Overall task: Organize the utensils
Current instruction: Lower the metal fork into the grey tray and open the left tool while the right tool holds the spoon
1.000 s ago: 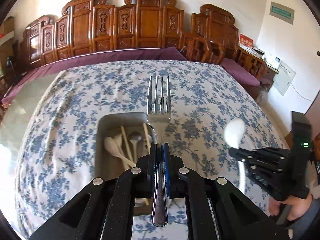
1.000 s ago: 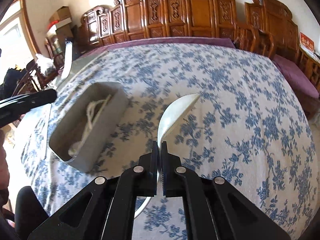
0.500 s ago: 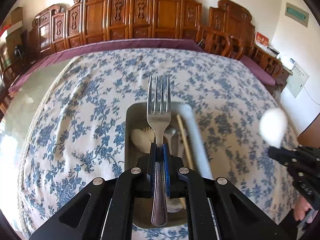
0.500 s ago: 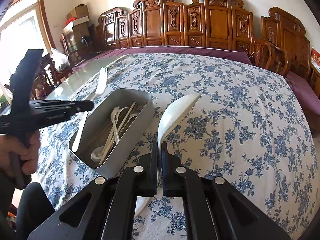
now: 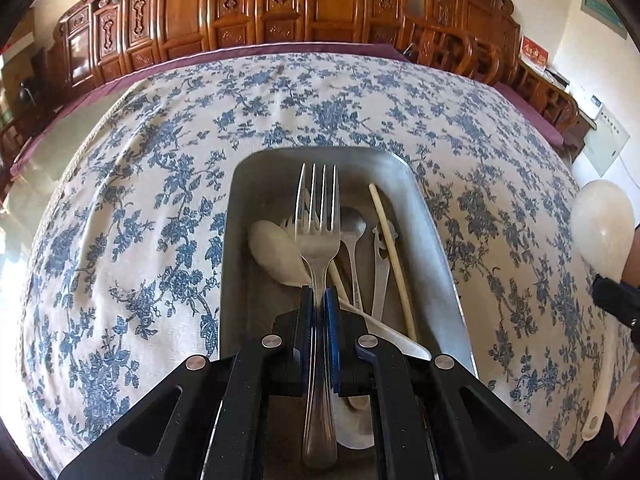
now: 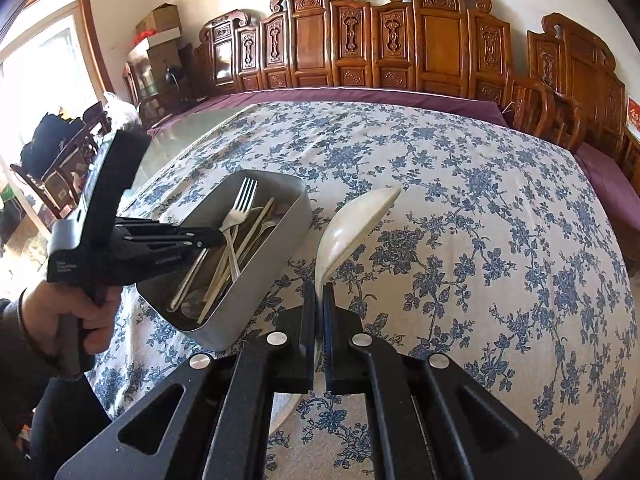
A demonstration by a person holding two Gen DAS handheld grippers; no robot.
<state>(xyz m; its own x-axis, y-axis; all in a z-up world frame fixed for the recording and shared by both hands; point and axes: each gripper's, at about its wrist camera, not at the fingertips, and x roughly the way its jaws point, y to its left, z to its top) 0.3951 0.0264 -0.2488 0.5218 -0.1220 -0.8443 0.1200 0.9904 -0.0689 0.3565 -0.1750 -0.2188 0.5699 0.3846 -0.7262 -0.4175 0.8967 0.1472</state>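
Observation:
My left gripper (image 5: 319, 300) is shut on the handle of a steel fork (image 5: 317, 216), whose tines point forward over the grey metal tray (image 5: 436, 240). Inside the tray lie a white spoon (image 5: 276, 254), a metal spoon (image 5: 352, 228), chopsticks (image 5: 392, 256) and other utensils. In the right wrist view the left gripper (image 6: 216, 238) holds the fork (image 6: 240, 204) low over the tray (image 6: 276, 248). My right gripper (image 6: 319, 292) is shut on the handle of a white ladle (image 6: 352, 220), held above the cloth to the right of the tray. The ladle's bowl (image 5: 602, 232) shows at the left wrist view's right edge.
A blue-flowered tablecloth (image 6: 480, 208) covers the table, with a purple cloth (image 6: 400, 96) edging the far side. Carved wooden chairs (image 6: 400, 40) line the wall behind. A person's hand (image 6: 60, 312) grips the left tool. Boxes (image 6: 160, 28) and furniture stand at the far left.
The left gripper has come down and forward with the fork, from above the tray's near end to low over its contents. The right gripper with the ladle has barely shifted.

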